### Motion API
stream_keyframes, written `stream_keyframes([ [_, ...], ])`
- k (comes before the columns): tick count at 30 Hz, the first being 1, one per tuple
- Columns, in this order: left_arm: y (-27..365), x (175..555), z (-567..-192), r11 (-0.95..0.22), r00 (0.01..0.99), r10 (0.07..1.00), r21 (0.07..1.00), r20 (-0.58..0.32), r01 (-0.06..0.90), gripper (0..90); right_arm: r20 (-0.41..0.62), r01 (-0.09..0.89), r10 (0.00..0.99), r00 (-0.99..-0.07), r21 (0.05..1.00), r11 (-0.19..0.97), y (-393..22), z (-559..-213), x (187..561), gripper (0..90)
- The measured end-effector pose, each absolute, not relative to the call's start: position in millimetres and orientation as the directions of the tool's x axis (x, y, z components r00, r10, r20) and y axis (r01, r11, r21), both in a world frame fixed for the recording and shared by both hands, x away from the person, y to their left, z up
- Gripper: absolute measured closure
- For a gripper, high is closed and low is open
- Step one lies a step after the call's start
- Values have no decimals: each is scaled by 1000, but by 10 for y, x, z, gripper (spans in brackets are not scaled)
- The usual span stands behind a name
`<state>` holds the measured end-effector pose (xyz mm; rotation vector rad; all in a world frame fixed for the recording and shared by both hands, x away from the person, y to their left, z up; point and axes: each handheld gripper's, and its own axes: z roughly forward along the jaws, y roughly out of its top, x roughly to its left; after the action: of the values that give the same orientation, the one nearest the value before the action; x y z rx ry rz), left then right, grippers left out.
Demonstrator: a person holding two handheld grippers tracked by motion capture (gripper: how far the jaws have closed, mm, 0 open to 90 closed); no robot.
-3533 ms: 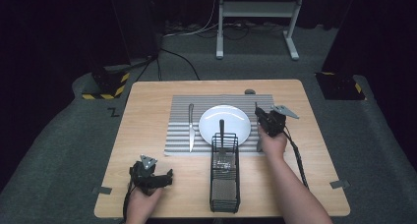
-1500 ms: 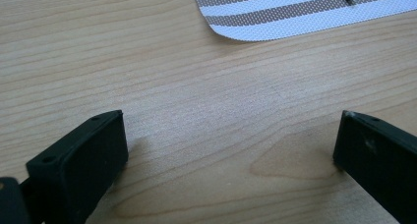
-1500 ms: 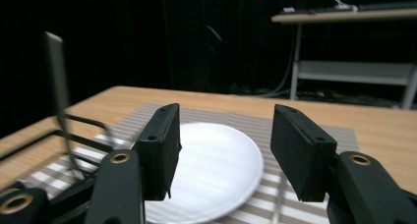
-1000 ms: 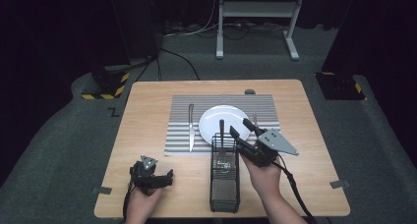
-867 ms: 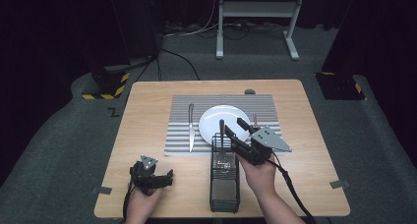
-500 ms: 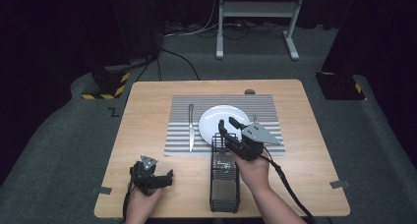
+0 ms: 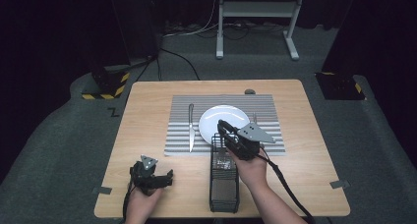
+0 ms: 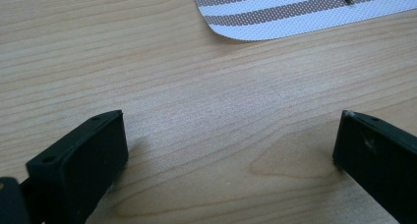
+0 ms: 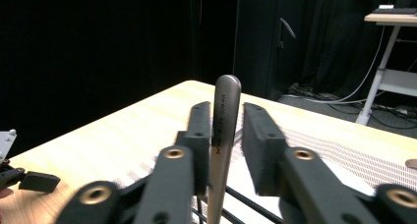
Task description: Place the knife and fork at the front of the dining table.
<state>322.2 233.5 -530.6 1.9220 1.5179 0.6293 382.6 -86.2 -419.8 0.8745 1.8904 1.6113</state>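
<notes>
Black jaws of the right hand-held gripper (image 9: 223, 135) have just been closing around the upright metal handle of a utensil (image 9: 222, 135); in the right gripper view the handle stands between the pads, one pad against it and the other with a sliver of gap, so whether it is fully pinched I cannot tell for sure. The high view places this hand-held gripper (image 7: 227, 134) over the far end of the black wire caddy (image 7: 224, 184), which stands near the front edge of the table (image 7: 147, 111), beside the white plate (image 7: 216, 118) on the striped placemat (image 7: 265, 106). A knife (image 7: 191, 126) lies on the placemat left of the plate. The left hand-held gripper (image 7: 156, 177) rests near the front left corner; its own view shows the jaws spread wide over bare wood, holding nothing (image 8: 228, 145), with a placemat corner (image 8: 295, 13) beyond
</notes>
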Motion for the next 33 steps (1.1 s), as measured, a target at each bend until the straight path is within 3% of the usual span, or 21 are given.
stream_keyframes([
  [2,2335,3222,-5306,-163,232,973,709,-1,686,1,41,146,740,-672,986,78,-884,-4200,3815,851],
  [9,2334,3222,-5306,-163,232,973,709,-1,686,1,85,158,713,-696,987,37,-929,-4211,3786,867],
  [18,2335,3222,-5306,-163,233,973,709,-1,686,1,52,97,704,-709,995,24,-948,-4193,3684,872],
  [33,2334,3221,-5306,-163,232,973,709,-1,686,1,78,-5,705,-705,993,-116,-1220,-3716,3516,872],
])
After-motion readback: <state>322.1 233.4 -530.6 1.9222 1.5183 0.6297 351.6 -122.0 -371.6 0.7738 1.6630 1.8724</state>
